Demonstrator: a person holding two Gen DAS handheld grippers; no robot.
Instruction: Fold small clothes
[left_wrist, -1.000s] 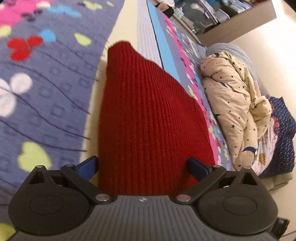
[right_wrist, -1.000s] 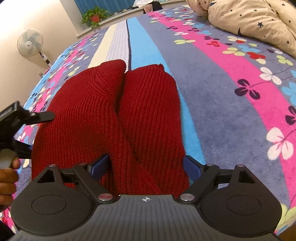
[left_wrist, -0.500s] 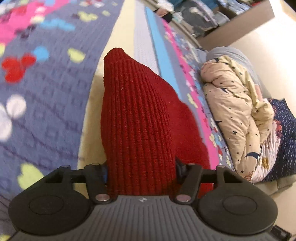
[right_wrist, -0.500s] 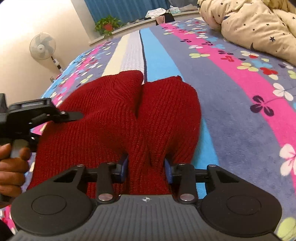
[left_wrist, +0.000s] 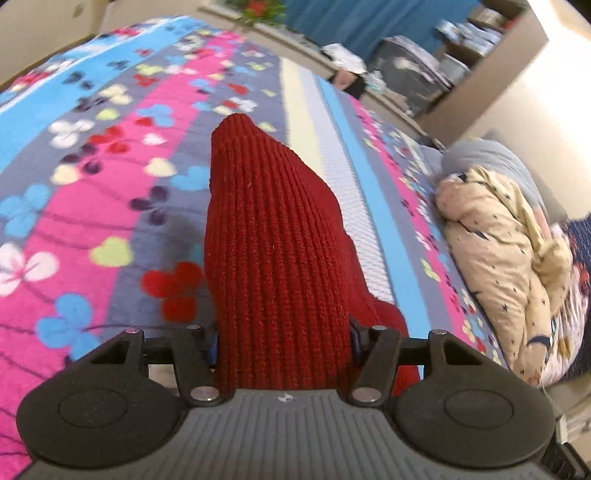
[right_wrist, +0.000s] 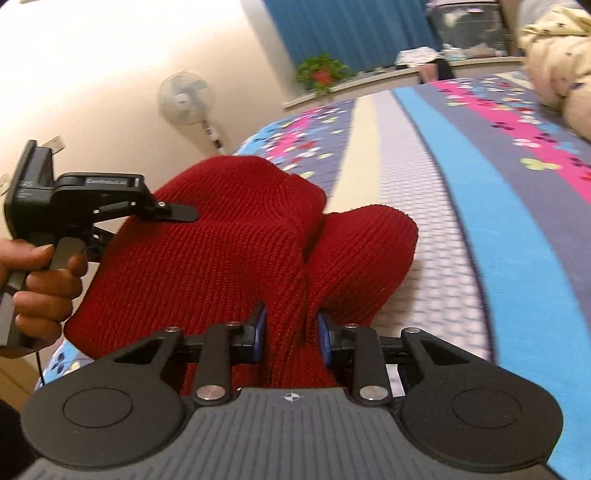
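Note:
A red knit garment (left_wrist: 273, 240) lies bunched on a flowered bedspread (left_wrist: 92, 203). My left gripper (left_wrist: 284, 341) is shut on a thick ribbed fold of it, and the knit rises off the bed from between the pads. In the right wrist view the same garment (right_wrist: 221, 240) shows two humped halves. My right gripper (right_wrist: 291, 332) has its jaws closing, and the blue pads press a narrow fold where the halves meet. At the left of that view a hand (right_wrist: 40, 280) holds the left gripper, whose upper finger (right_wrist: 177, 213) rests over the knit.
A beige star-print duvet (left_wrist: 498, 258) is heaped on the bed's right side, its corner (right_wrist: 554, 55) also showing at the top right of the right wrist view. A standing fan (right_wrist: 184, 98) and a potted plant (right_wrist: 321, 74) stand beyond the bed. Storage shelves (left_wrist: 424, 55) line the far wall.
Both grippers went from wide open around the garment to closed on folds of it. Both have since risen, lifting the near edge of the knit off the bed.

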